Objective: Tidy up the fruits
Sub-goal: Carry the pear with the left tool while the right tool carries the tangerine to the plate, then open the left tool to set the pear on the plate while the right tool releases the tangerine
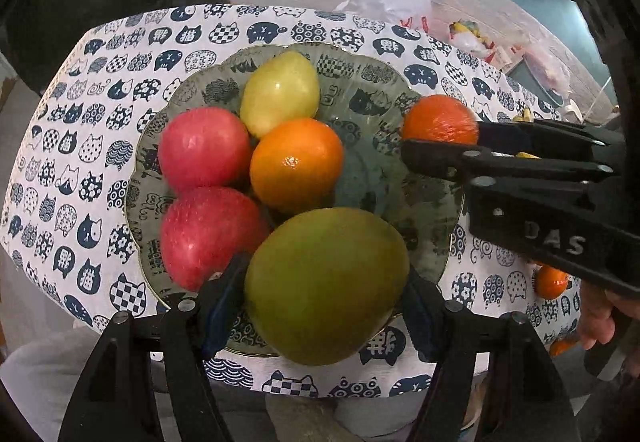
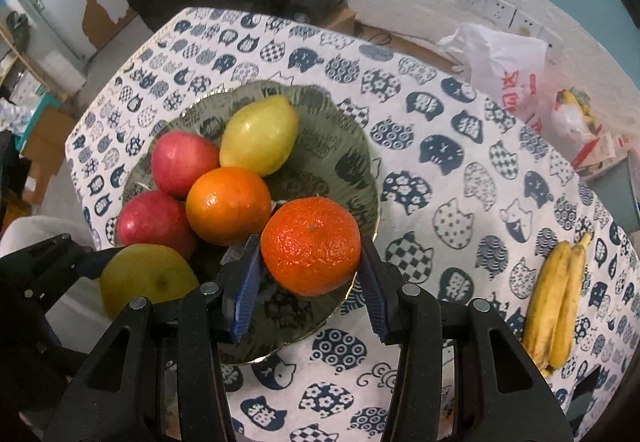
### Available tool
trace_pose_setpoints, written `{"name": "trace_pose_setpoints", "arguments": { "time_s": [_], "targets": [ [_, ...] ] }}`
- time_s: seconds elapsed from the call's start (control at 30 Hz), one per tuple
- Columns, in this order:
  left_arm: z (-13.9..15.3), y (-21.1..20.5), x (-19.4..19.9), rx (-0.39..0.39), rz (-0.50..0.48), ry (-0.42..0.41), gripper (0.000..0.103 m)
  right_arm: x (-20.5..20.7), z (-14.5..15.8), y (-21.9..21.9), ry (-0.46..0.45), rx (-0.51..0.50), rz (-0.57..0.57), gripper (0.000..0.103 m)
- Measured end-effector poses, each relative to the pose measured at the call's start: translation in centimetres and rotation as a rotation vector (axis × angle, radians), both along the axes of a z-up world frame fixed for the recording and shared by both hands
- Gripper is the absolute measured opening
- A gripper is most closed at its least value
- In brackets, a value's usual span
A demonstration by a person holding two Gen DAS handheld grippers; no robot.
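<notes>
A big green mango (image 1: 326, 284) sits clamped in the down-tilted left gripper (image 1: 320, 296) and a glossy, pitted mandarin (image 2: 311, 245) in the right gripper (image 2: 310, 274), both above the plate (image 2: 352, 162) ahead.

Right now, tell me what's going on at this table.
A person is loading fruit onto the green glass plate. The left tongs grip a large green mango at the plate's near edge; the right tongs hold a bumpy orange tangerine over it. Two red apples, a yellow-green lemon and a smooth orange already sit there.
</notes>
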State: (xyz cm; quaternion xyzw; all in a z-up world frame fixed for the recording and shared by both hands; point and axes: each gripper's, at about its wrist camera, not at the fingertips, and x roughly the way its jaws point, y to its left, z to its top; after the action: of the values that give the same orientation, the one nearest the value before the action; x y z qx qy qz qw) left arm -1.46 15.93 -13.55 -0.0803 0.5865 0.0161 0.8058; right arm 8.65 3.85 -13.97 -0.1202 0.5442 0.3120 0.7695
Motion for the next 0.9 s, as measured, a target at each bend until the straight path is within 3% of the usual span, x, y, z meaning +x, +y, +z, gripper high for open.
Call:
{"name": "trace_pose_setpoints", "arguments": {
  "time_s": [0.37,0.9],
  "targets": [
    [-1.0,-0.4,0.2,0.021,-0.026,0.017,0.068,-0.4,-1.8,1.2,0.023,-0.026,0.042,0.045],
    [-1.4,0.0,0.0,-0.030,0.002,0.049,0.075,-0.6,-2.1,1.0,0.046,-0.019,0.046,0.045]
  ]
}}
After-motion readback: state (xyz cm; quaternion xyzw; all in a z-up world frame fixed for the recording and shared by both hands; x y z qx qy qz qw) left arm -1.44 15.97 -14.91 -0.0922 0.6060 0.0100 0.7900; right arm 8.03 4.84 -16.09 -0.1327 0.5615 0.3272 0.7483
